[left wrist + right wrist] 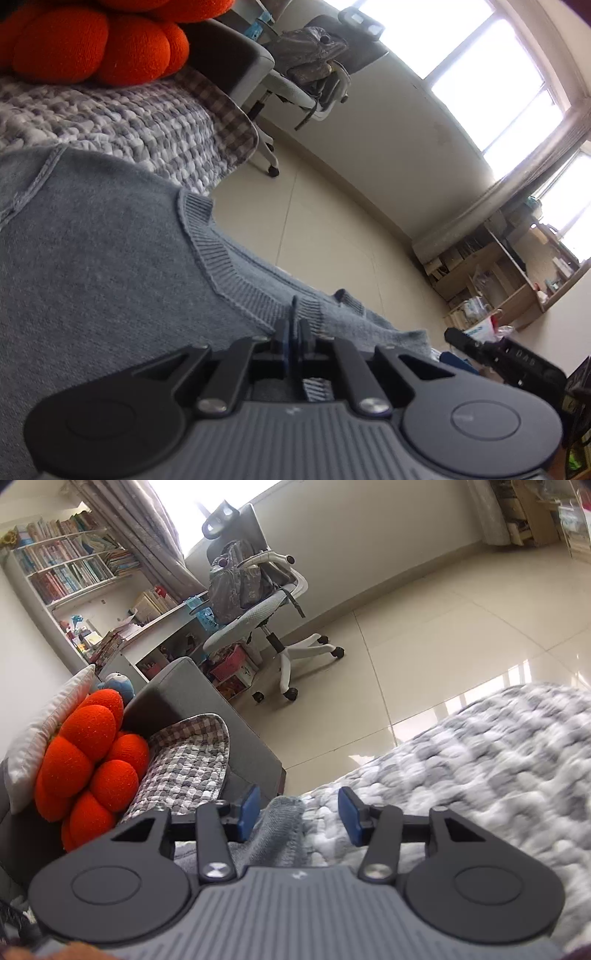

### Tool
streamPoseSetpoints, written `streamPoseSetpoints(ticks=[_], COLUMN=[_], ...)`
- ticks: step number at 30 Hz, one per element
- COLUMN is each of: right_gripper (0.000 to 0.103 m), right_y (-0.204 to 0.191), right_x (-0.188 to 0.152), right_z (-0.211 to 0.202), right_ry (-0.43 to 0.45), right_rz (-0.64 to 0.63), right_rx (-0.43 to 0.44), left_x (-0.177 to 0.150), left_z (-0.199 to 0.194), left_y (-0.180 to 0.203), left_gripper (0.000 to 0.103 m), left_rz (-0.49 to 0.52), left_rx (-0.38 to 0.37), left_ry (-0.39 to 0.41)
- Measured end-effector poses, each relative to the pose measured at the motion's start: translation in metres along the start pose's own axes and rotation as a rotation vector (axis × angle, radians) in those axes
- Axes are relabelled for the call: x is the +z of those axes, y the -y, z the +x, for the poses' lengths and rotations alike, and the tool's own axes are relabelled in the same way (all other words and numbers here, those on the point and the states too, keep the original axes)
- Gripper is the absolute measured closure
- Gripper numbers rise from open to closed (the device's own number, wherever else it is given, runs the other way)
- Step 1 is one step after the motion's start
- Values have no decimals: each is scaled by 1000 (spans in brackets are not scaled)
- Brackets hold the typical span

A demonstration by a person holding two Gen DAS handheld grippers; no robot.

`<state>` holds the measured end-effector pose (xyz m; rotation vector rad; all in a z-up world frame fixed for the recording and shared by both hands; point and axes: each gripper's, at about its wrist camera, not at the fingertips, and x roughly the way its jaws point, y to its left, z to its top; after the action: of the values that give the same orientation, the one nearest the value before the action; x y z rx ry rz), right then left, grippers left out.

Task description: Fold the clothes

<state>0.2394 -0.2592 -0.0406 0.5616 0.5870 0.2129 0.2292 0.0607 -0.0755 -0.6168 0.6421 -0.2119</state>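
Note:
A grey knit sweater (96, 258) lies spread on the grey-and-white checked blanket (140, 122), filling the left of the left wrist view. My left gripper (293, 332) is shut on the sweater's ribbed edge. In the right wrist view my right gripper (299, 816) is open, its blue pads (250, 812) on either side of a bunched corner of the sweater (277, 827) that rests on the blanket (480, 760). The other gripper's black body (509, 358) shows at the right edge of the left wrist view.
An orange puffy cushion (88, 760) leans at the sofa's left end beside a grey armrest (207, 709). A white office chair (273, 602) with a bag stands on the tiled floor (443, 627). Bookshelves (70, 568) line the wall.

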Motion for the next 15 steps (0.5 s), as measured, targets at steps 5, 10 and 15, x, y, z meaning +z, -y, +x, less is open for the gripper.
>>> streamPoseSetpoints(ticks=[5,10,15], right_gripper=[86,90,98], right_y=[-18,-37,-33], right_x=[-8,-16,-13], right_z=[3,26,60], right_ry=[-36,-82,-99], right_rz=[-74,-174,-203], right_rx=[24,-12,-101], left_x=[1,-16,-19], left_z=[-16,-1,5], left_y=[13,23,12], left_gripper=[100,100,100], left_rz=[34,110,77], left_rx=[-85,-128,-96], left_ry=[9,-107,-160])
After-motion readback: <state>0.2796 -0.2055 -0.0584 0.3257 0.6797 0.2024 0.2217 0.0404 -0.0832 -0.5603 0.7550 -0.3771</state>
